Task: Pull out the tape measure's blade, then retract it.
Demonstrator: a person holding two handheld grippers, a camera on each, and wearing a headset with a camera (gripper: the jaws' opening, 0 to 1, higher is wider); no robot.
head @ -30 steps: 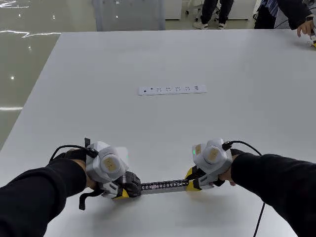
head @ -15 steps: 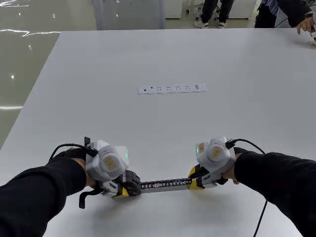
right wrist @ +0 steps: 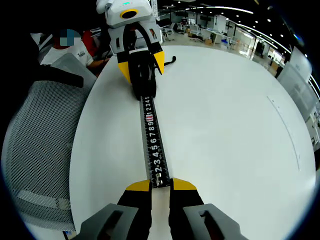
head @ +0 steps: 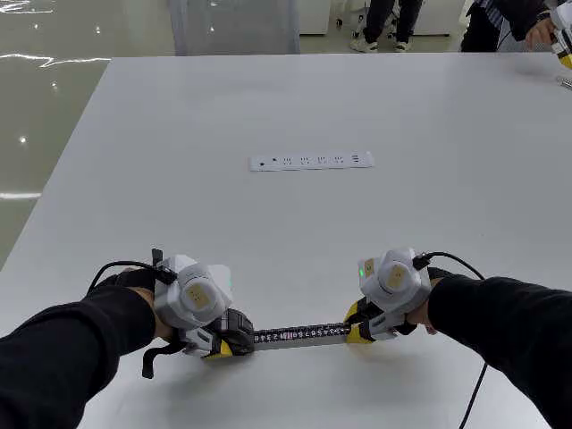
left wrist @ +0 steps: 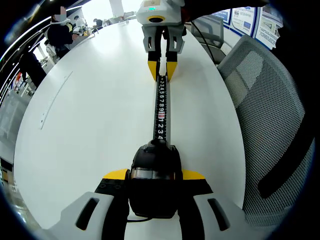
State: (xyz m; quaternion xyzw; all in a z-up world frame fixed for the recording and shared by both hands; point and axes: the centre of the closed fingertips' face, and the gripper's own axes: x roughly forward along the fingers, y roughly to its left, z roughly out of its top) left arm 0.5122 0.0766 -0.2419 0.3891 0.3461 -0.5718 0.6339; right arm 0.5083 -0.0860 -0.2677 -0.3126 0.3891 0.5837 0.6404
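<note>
My left gripper point(head: 225, 344) point(left wrist: 153, 176) is shut on the black tape measure case point(left wrist: 155, 167) point(head: 236, 332), which rests near the table's front edge. Its black blade point(head: 299, 334) point(left wrist: 160, 107) point(right wrist: 152, 142), marked with white numbers, stretches flat along the table to the right. My right gripper point(head: 354, 327) point(right wrist: 160, 186) is shut on the blade's end, pinching the tip between its yellow-tipped jaws. In the left gripper view the right gripper point(left wrist: 162, 65) faces me at the blade's far end; the right gripper view shows the left gripper point(right wrist: 140, 67) holding the case point(right wrist: 141, 77).
A white power strip point(head: 311, 162) lies mid-table on the white table point(head: 357, 98). A mesh office chair point(left wrist: 267, 100) point(right wrist: 35, 135) stands at the table's near edge. A person's hand point(head: 543, 31) works at the far right corner. A cable point(head: 474, 393) trails from my right hand.
My right gripper has drawn a little further right with the blade's end, lengthening the exposed blade. The left gripper and case have held still.
</note>
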